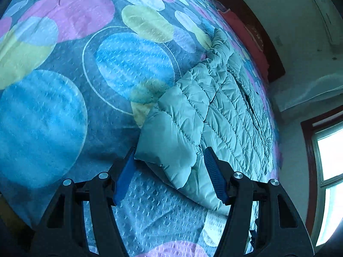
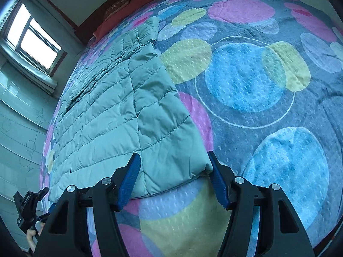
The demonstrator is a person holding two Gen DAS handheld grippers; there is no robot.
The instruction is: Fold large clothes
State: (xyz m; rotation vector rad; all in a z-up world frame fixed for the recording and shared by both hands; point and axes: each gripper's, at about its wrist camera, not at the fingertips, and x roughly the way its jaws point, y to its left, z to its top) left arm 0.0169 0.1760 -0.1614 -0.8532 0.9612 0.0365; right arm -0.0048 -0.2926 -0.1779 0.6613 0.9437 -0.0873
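Observation:
A pale green quilted down jacket [image 1: 216, 107] lies flat on a bed with a circle-patterned blanket [image 1: 64, 107]. My left gripper [image 1: 170, 156] is open, its blue pads [image 1: 126, 171] on either side of the jacket's near sleeve end, which lies between them. In the right wrist view the jacket [image 2: 120, 111] also lies flat. My right gripper [image 2: 174, 162] is open around the other near corner of the jacket, with the blue pads [image 2: 218, 184] at its edges. The left gripper also shows in the right wrist view [image 2: 32, 201] at the lower left.
The bed's dark wooden headboard [image 1: 261, 40] with a red pillow [image 2: 128, 6] is at the far end. A window [image 2: 34, 40] and wall are beside the bed. The blanket [image 2: 268, 107] spreads wide to one side of the jacket.

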